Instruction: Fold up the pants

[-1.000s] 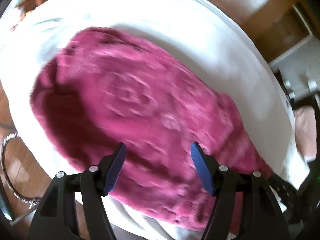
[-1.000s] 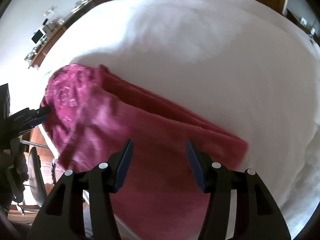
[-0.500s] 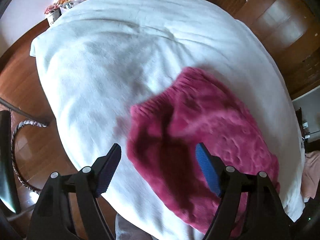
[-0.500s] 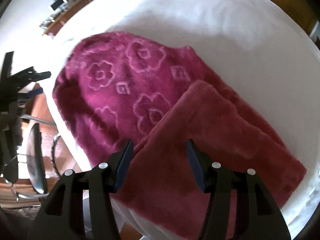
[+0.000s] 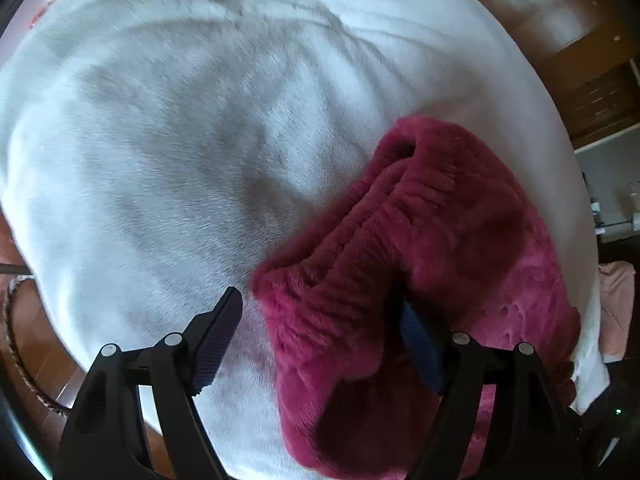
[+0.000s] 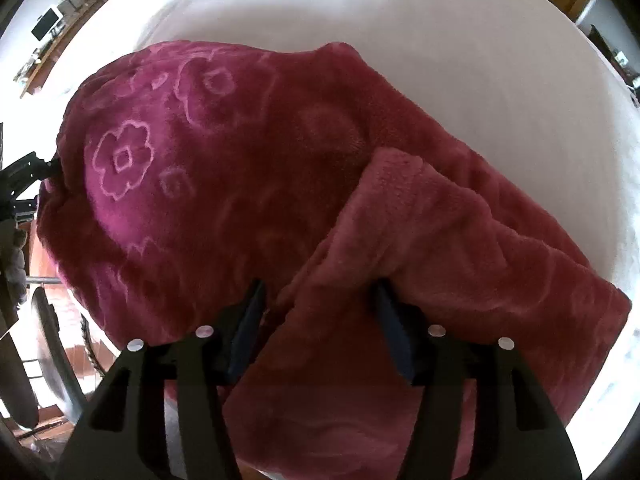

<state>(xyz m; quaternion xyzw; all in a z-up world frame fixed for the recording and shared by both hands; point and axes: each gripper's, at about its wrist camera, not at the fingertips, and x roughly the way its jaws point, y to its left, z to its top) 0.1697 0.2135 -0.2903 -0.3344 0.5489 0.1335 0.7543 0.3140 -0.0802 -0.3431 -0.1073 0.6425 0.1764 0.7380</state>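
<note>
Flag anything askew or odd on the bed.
The pants are not folded flat: one flap is bunched and humped over the right gripper, and the waistband lies rumpled, gaping at its far corner.

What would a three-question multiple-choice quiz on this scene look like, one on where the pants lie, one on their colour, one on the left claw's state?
1. The pants lie on:
A. a white bed cover
B. a wooden floor
C. a chair

2. The pants are:
A. blue
B. magenta
C. grey

3. The left claw is:
A. shut on nothing
B. out of view
C. open around the ribbed waistband

Answers:
1. A, white cover surrounds the fabric.
2. B, fleece reads magenta in both views.
3. C, the fingers stand apart with the waistband between them.
</note>
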